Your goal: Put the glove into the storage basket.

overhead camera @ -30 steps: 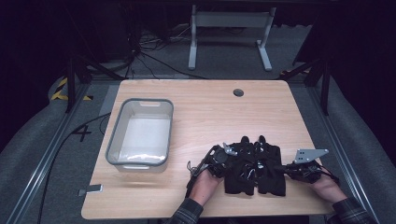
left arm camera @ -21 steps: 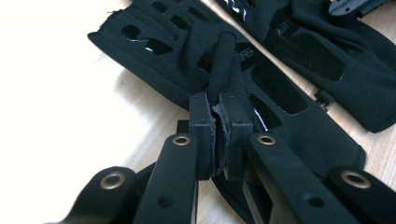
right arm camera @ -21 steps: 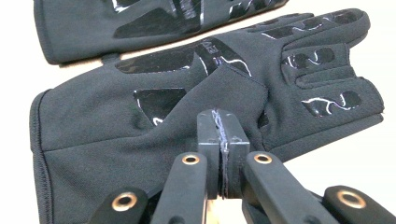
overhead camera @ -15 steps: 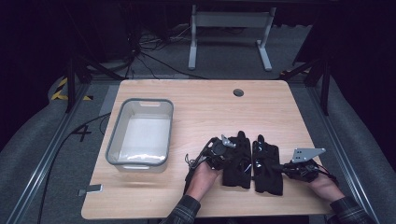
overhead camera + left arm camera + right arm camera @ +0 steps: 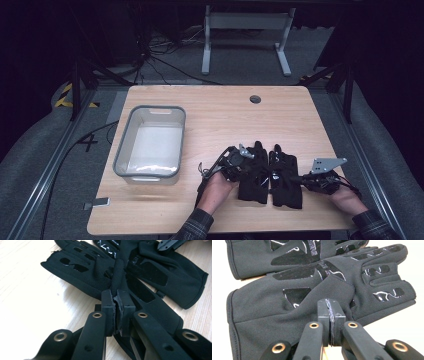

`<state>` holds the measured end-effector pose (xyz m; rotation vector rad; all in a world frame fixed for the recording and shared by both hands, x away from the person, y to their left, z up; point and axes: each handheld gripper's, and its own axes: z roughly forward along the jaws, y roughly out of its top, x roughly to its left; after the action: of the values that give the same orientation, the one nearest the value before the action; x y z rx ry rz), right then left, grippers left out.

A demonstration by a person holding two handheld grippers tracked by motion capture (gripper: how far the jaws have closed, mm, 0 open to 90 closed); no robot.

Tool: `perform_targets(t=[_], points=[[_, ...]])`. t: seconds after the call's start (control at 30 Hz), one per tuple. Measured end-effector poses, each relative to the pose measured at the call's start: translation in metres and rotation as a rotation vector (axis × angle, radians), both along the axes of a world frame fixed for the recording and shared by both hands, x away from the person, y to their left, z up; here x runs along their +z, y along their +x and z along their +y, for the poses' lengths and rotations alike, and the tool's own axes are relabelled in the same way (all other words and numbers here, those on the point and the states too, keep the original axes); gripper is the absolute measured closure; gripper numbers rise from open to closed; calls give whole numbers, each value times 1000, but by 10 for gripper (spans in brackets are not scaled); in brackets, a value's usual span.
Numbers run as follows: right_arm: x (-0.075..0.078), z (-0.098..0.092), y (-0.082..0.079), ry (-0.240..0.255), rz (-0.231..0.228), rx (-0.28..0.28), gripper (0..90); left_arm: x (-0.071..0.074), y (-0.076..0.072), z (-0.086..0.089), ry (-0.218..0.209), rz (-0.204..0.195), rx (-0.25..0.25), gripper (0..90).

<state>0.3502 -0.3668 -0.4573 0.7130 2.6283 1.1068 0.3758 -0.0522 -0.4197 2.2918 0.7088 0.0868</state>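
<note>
Two black gloves [image 5: 272, 175] side by side on table [image 5: 220, 110], near front edge. Left gripper [image 5: 117, 308] pinching raised fold of left glove [image 5: 82, 270]. Right gripper [image 5: 331, 315] pressed together at right glove [image 5: 294, 302] edge; fabric between pads hard to make out. Glove cuffs cut off in gripper views.

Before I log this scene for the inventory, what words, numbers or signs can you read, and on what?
"4": dark mark on the grey floor mat left of the wooden table.
Pale lettering on the black fabric gloves' palm patches: too blurred and cropped to read.
Clear plastic bin: no text visible.
</note>
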Motion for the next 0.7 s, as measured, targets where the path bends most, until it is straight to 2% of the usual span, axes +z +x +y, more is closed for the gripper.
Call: perform_targets(t=[0.13,0.2,0.53,0.7], points=[[0,1,0,-1,0,1,900,3,0,-1,-10,4,-6,856],[0,1,1,1,0,2,900,5,1,-1,-23,0,-15,856],[0,10,7,3,2,20,900,18,10,-8,-105,34,-42,854],[0,14,10,-2,-2,24,900,22,14,-16,-128,39,-58,855]])
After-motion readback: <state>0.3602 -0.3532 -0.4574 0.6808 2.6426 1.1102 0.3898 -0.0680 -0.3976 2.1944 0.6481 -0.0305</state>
